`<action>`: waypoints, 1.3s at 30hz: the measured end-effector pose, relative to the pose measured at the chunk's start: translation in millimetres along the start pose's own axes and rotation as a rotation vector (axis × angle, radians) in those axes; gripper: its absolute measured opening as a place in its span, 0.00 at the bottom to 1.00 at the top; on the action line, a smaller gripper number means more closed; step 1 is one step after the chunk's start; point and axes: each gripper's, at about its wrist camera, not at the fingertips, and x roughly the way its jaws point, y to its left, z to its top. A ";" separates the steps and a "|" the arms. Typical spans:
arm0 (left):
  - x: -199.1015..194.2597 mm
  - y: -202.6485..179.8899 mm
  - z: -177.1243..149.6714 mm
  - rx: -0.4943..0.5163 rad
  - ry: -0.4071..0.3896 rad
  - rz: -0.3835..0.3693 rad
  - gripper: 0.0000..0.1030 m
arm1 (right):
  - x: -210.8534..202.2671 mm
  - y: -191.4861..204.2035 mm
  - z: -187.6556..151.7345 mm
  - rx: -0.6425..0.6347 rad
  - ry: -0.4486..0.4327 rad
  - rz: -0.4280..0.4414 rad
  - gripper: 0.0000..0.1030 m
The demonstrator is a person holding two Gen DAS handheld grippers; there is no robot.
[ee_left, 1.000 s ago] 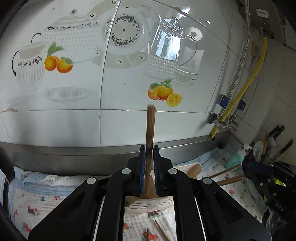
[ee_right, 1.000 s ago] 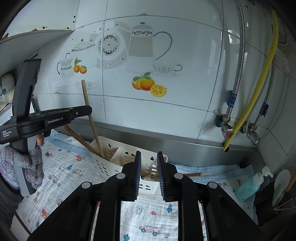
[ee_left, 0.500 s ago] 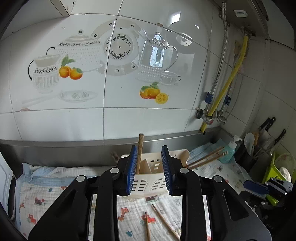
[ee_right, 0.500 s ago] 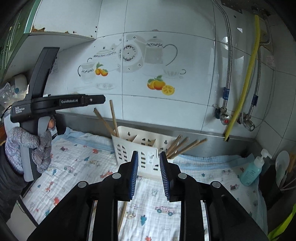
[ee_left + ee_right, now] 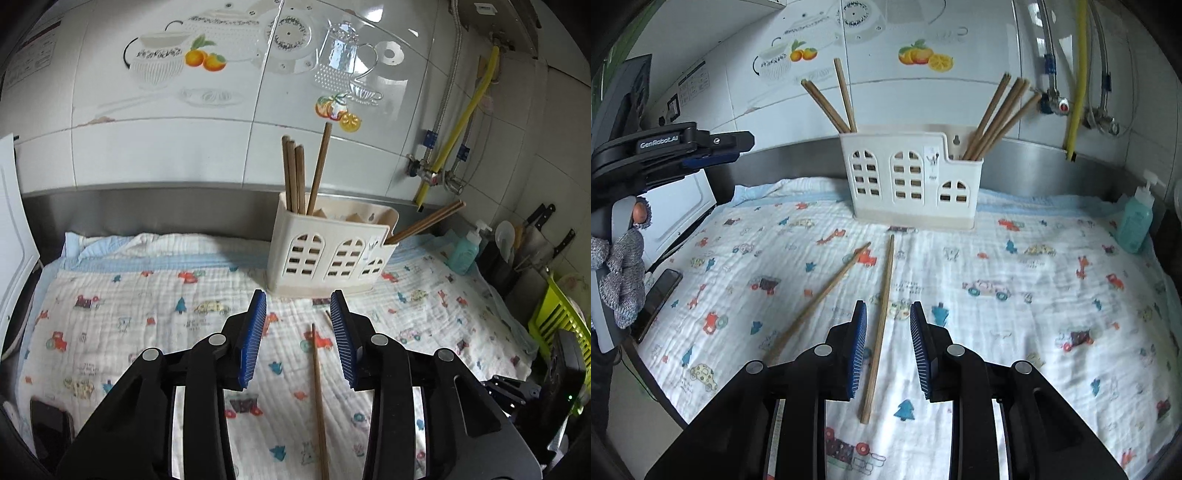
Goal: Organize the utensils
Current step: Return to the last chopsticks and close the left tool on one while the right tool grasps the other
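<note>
Right hand-held gripper (image 5: 888,347) has its jaws apart, nothing pinched, hovering over a loose chopstick (image 5: 881,321) that lies lengthwise between the pads on the cloth (image 5: 1015,295). Second chopstick (image 5: 820,295) lies angled just to its left. Left hand-held gripper (image 5: 299,339) also empty, jaws just been opening, nothing between the pads. Step in hand looks like pickup of the remaining loose chopsticks; next move calls for lowering onto the stick, closing, then lifting it to the white utensil holder (image 5: 908,181) near the counter's back edge, which already has chopsticks in its left and right compartments. Counter is covered by the printed cloth; tiled wall behind, soap bottle (image 5: 1136,218) at right edge, phone (image 5: 659,295) at left edge
</note>
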 end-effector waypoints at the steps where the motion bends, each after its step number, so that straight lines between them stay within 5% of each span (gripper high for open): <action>1: -0.5 2.5 -7.2 -0.006 0.010 0.010 0.36 | 3.3 0.3 -4.6 0.008 0.007 0.002 0.23; 16: -2.7 7.7 -74.1 0.001 0.111 0.009 0.36 | 47.1 2.6 -27.6 0.045 0.100 0.008 0.18; 39: 32.8 -21.5 -132.3 0.078 0.271 -0.056 0.35 | 54.3 1.7 -31.5 0.043 0.116 0.000 0.07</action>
